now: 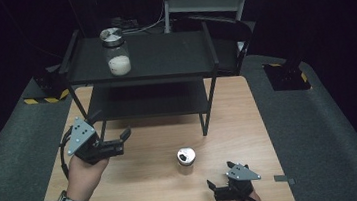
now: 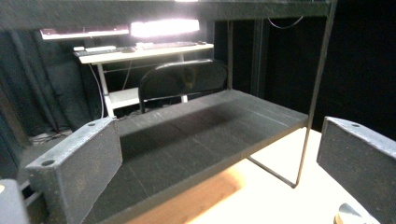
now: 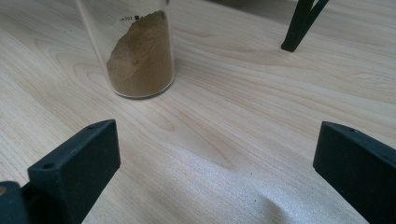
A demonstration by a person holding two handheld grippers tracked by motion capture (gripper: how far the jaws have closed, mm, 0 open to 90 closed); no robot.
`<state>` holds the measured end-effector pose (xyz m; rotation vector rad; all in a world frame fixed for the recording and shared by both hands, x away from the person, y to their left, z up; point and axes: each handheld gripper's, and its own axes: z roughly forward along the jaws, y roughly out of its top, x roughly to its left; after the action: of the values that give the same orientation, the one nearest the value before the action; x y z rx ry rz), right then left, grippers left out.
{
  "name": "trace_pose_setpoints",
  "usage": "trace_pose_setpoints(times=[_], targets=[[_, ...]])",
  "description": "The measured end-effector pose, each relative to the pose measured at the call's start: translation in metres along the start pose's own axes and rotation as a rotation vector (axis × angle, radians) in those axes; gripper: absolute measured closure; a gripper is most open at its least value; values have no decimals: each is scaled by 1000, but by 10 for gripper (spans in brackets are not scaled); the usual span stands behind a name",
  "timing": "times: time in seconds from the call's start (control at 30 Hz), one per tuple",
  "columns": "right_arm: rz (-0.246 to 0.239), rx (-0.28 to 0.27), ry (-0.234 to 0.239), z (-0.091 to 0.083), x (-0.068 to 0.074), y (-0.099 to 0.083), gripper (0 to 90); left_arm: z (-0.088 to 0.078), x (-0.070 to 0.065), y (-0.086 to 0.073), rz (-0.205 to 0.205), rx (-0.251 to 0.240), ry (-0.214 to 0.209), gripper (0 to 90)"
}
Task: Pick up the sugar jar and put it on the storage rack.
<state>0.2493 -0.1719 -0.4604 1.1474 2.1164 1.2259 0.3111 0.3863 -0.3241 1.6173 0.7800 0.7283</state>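
On the table: your small jar (image 1: 186, 161) stood upright on the wood (image 1: 151, 194), in front of the black shelf rack (image 1: 143, 74).
Small jar: it had a silver lid and brown powder (image 3: 140, 60) inside, piled higher on one side.
Right gripper (image 1: 221, 186): you held it low, near the jar but not touching it. Its jaws were wide apart and held nothing.
Left gripper (image 1: 115, 143): you held it by the front left leg of the rack, pointing at the lower shelf (image 2: 196, 135). Its jaws were wide apart too, with nothing between them.
Big jar (image 1: 115, 52): it stood on the top shelf, at the left, with white powder in the bottom. It was well apart from both grippers.
Done so far: nothing was picked up yet, as far as you could see.
Left to do: it looked like you had to close the right gripper around the small jar and lift it, maybe onto a shelf.
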Motion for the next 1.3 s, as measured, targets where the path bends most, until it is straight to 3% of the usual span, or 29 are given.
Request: trace_pose_setpoints(times=[0.33,0.63,0.7,1.0,1.1,1.3], targets=[[-2,1,0,0,0,0,2,-1,-6,-19,14,59,-14,3],[-4,2,-1,0,1,0,1,-4,-7,-58,-9,159,-45,3],[-7,2,0,0,1,0,2,-5,-5,-68,-13,175,-68,3],[-10,5,-3,1,1,1,2,-13,-11,-103,-42,238,-73,3],[-15,10,-6,1,3,2,2,-17,-15,-116,-31,269,-69,3],[-15,-4,-17,0,4,-1,1,-24,-17,-129,-27,279,-64,5]])
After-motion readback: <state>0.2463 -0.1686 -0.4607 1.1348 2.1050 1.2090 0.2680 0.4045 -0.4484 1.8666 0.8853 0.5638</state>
